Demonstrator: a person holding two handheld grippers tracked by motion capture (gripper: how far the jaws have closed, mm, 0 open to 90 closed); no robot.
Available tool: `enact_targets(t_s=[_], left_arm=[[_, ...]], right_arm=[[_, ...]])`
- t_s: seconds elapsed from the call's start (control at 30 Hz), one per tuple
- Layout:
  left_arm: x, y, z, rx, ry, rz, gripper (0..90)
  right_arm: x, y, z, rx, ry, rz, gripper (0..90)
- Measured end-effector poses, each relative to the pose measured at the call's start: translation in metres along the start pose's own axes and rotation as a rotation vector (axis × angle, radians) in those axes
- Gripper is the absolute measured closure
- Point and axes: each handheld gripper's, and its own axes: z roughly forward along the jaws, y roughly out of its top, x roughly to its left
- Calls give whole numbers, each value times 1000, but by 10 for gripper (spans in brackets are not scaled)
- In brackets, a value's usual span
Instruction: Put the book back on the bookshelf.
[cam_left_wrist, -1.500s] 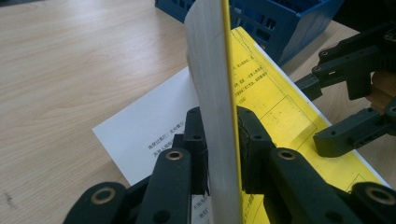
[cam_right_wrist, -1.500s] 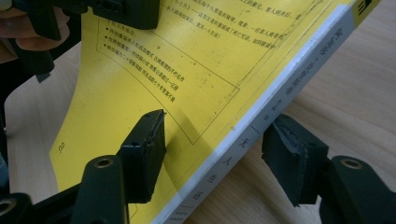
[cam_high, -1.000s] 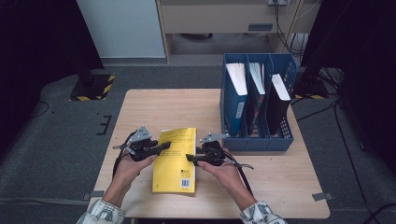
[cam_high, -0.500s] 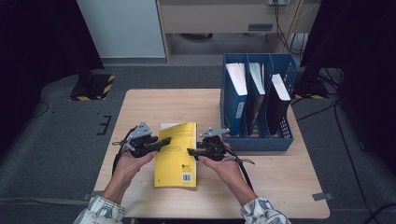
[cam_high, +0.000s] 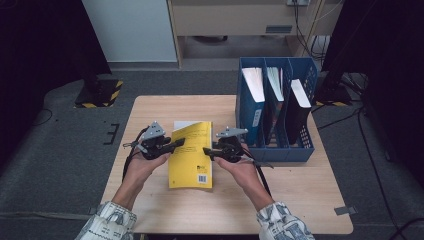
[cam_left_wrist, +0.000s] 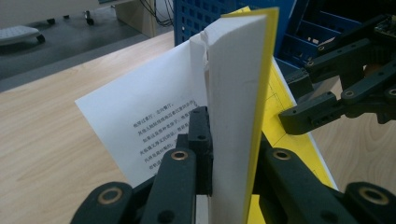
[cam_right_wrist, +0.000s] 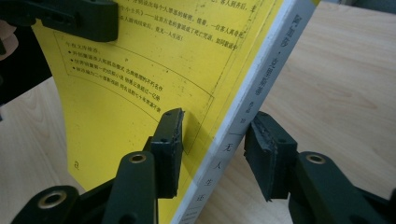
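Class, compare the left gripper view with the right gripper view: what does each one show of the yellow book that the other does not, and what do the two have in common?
Left gripper view alone: the page edges of the yellow book, a loose printed white page lifted off the block, and the blue file rack behind.

Right gripper view alone: the book's white spine with printed characters, standing between the open jaws of the right gripper.

Shared: the yellow cover, the wooden table, and the left gripper holding the book.

Even overhead light, dark surrounds.
High view soft and slightly blurred; counter (cam_high: 300, 200) evenly lit, faint shadows; both gripper views sharper, backgrounds out of focus.
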Motion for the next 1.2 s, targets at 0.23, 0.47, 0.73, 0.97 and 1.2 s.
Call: enact_targets(t_s=[0.23, 0.47, 0.73, 0.97, 1.2], left_arm=[[4, 13, 5, -26, 20, 25, 794], [3, 26, 6, -68, 30, 59, 795], [-5, 16, 0, -72, 12, 60, 791], [-14, 6, -13, -61, -31, 58, 749], [-19, -4, -24, -78, -55, 45, 659]], right_arm=[[-8, 14, -1, -28, -42, -10, 621], [-15, 28, -4, -67, -87, -31, 648], [-12, 22, -8, -68, -96, -67, 662], [1, 11, -23, -69, -68, -130, 662], [9, 2, -32, -76, -26, -151, 634]])
